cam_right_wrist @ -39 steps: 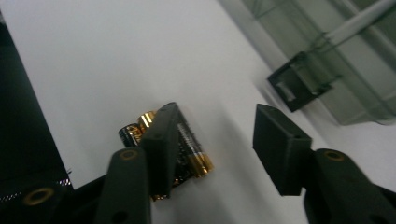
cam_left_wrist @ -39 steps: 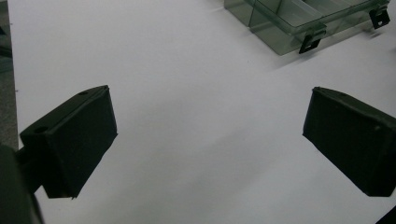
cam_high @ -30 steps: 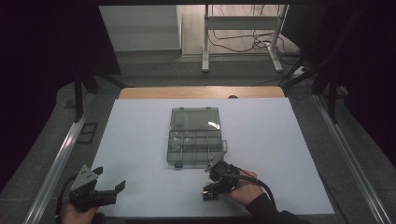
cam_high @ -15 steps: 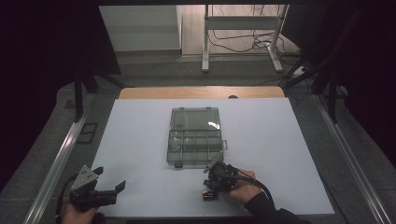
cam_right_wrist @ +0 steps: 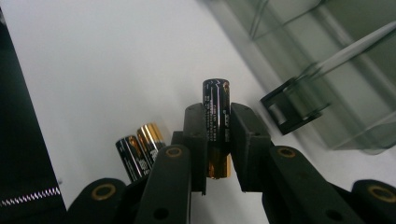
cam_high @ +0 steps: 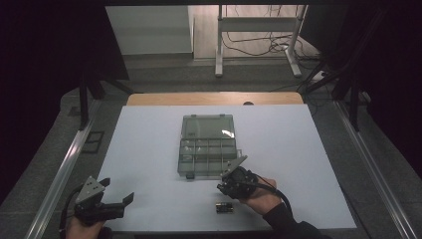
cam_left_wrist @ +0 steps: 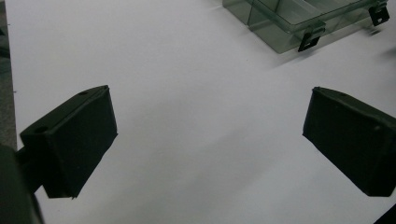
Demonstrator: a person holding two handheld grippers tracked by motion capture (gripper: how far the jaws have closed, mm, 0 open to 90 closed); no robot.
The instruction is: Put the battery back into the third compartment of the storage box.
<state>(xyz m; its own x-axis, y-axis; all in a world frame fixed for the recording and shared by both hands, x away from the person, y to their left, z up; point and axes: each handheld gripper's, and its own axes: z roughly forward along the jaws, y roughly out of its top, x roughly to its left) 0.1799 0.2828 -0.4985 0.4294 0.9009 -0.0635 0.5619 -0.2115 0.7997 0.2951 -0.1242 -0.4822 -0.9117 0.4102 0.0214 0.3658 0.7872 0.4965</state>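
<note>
Right gripper (cam_right_wrist: pixel 217 140): jaws clamped on an upright battery (cam_right_wrist: pixel 216 123), just beside the box's near edge.
Left gripper (cam_left_wrist: pixel 210 140): jaws spread wide, holding nothing, near the table's (cam_high: pixel 308 149) front left corner.
Box (cam_high: pixel 207 144): clear compartment box, mid-table.
Loose batteries (cam_right_wrist: pixel 139 150): lying on the table near the right gripper.

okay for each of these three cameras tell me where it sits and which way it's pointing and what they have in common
High view: above the person's side, looking forward and down on the white table; both hands, left gripper and right gripper show.
Left gripper view: rides the left gripper, facing bare table between wide-apart jaws.
Right gripper view: rides the right gripper, which clamps a battery; two more batteries lie behind.
Shared: all three show the clear box.
</note>
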